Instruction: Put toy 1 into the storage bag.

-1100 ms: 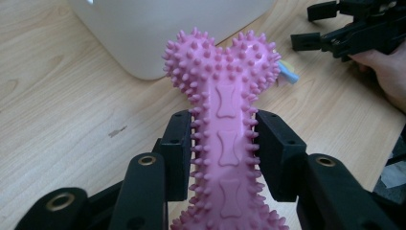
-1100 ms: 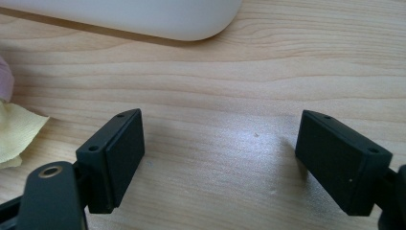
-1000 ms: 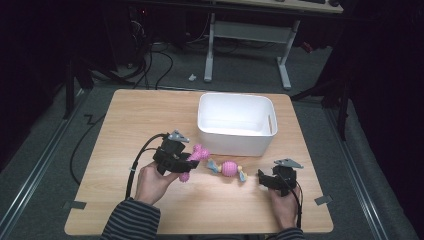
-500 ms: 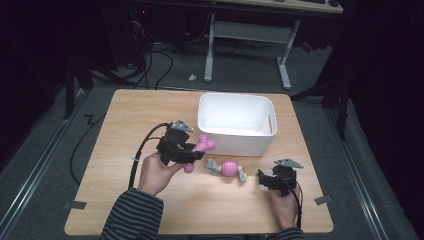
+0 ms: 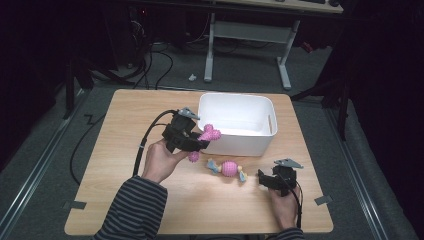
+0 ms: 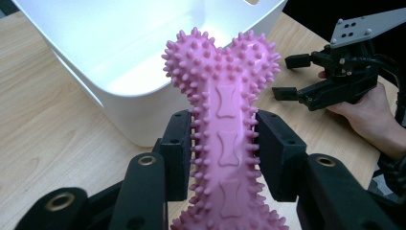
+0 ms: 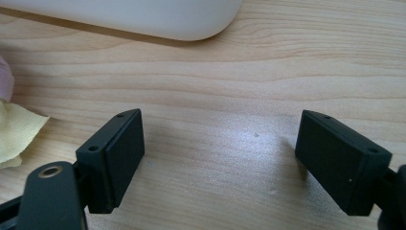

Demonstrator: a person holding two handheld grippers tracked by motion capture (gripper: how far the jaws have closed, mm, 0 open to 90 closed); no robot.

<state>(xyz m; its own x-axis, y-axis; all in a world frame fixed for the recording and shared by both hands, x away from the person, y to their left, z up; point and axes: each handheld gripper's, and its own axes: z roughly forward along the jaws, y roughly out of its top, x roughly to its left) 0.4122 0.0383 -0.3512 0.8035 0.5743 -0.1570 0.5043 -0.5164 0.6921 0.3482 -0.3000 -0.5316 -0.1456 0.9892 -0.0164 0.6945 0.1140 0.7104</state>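
Pink spiky bone toy (image 6: 224, 129) is clamped at its shaft in the left claw (image 5: 192, 142), pads pressing on both sides, knobbed end sticking out past the fingertips. In the high view the bone (image 5: 206, 137) is off the counter (image 5: 125, 130), tilted, its top end just beside the near-left wall of the white bin (image 5: 235, 122); in the left claw view that end sits in front of the bin's open rim (image 6: 95, 57). Bin interior that shows looks bare white.

Second toy (image 5: 227, 168), a pink ball with blue and yellow cloth ends, lies flat on the counter between the two hands, near the front of the bin, apart from both claws. A yellow cloth tip (image 7: 14, 132) shows at the left edge of the right claw view.

Right claw (image 5: 274, 180) rests low at the counter's front right, jaws standing wide with nothing between them, just bare wood. Person's striped sleeve (image 5: 132, 210) comes in bottom left.
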